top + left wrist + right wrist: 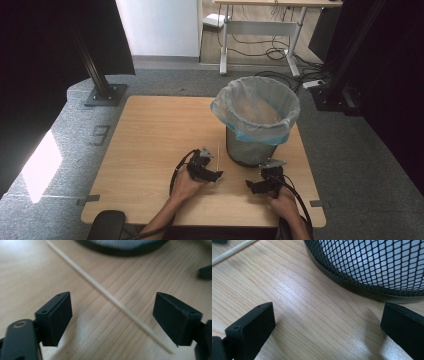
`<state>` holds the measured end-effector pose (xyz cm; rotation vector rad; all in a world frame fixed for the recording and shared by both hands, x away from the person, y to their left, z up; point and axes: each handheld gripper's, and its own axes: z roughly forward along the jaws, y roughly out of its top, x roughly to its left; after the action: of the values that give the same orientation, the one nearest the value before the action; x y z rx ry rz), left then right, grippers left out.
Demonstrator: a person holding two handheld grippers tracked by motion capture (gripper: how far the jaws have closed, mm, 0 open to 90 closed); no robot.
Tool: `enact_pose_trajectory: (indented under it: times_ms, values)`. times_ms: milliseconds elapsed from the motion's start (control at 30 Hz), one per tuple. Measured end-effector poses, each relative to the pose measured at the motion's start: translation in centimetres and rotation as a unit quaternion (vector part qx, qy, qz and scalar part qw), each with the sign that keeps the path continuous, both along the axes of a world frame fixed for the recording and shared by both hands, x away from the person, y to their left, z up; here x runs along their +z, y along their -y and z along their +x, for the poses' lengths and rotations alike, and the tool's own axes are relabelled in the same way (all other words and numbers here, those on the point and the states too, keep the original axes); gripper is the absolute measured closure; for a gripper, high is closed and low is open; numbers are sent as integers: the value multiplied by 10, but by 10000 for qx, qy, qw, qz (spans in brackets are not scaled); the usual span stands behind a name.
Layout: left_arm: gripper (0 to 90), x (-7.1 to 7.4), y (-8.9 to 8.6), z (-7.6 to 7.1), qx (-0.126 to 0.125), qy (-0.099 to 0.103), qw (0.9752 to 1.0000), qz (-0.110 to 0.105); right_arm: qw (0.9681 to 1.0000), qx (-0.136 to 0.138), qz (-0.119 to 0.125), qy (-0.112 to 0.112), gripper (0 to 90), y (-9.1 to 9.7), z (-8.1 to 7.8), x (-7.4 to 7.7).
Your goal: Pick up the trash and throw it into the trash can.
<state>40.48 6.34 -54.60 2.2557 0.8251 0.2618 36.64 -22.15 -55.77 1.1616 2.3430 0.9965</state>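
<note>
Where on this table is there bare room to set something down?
The whole left half of the table is bare, from its left edge to the left gripper. It is crowded near the front right, where the mesh wastebasket, the thin wooden stick and the right gripper sit close.

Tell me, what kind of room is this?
Probably a lab or office workroom. A wooden table stands between black frame posts, a desk with loose cables behind it, and a mesh waste bin on top.

Each black gripper (217, 176) (249, 185) has blocky screw-holed jaws, a grey plate and a black cable.
</note>
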Motion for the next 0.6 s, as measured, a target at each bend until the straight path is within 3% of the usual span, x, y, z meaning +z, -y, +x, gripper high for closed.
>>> enact_pose_trajectory:
  times_ms: [33, 100, 167, 200, 267, 433, 600]
  values:
    - [239, -1, -2, -3, 69, 189, 9998, 75, 10000, 1, 1, -1, 0, 0, 0, 0]
    - [280, 0, -4, -3, 69, 236, 9996, 117, 10000, 0, 2, -2, 0, 0, 0, 0]
    - [417, 1, -10, -2, 110, 232, 9996, 104, 10000, -14, 4, -3, 0, 0, 0, 0]
    - [417, 2, -13, -2, 127, 230, 9996, 124, 10000, -14, 4, -3, 0, 0, 0, 0]
    - [518, 3, -22, 1, 161, 205, 9996, 123, 10000, -14, 5, 0, 0, 0, 0, 0]
    - [834, 6, -43, 8, 197, 57, 9997, 95, 10000, -16, 6, 0, 0, 0, 0, 0]
    - [861, 6, -63, 16, 182, -230, 9995, -109, 10000, -15, 5, 2, 0, 0, 0, 0]
